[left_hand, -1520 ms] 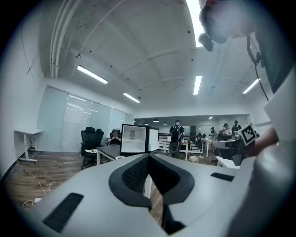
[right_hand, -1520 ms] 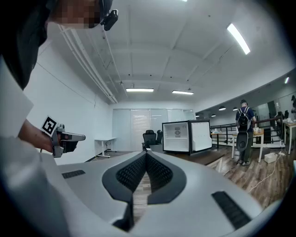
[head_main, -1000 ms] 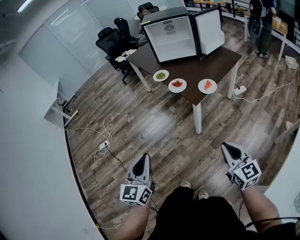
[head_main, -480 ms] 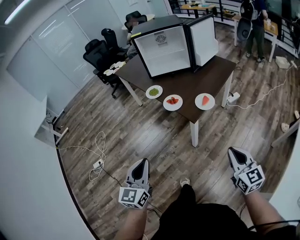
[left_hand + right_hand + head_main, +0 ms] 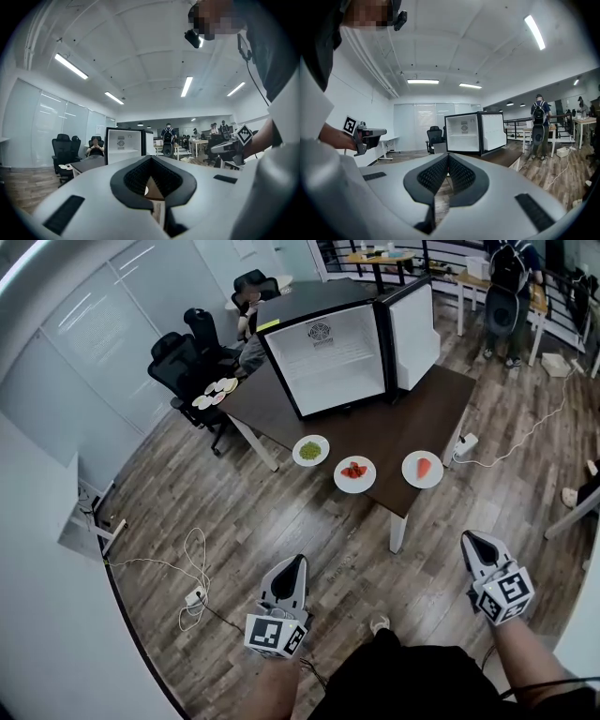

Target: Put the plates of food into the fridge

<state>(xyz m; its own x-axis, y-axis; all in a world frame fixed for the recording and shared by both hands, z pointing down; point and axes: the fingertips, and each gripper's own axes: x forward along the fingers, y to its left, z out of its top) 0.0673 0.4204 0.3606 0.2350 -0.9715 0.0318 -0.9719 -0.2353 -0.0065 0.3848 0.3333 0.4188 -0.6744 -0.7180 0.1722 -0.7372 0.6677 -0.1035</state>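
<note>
Dark brown table (image 5: 412, 409) holds all three white food plates (image 5: 341, 482), open black fridge (image 5: 333, 357) is empty; my left claw (image 5: 298, 561) and right claw (image 5: 469, 538) are clenched on nothing.

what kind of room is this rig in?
Most likely an open-plan office, possibly doubling as a test space. Black swivel office chairs stand by frosted glass partition walls, and there are more desks at the back. The open fridge looks staged on a table.

The fridge (image 5: 328, 357) is looked down on steeply from the head, and caught level from well back in both gripper views.
</note>
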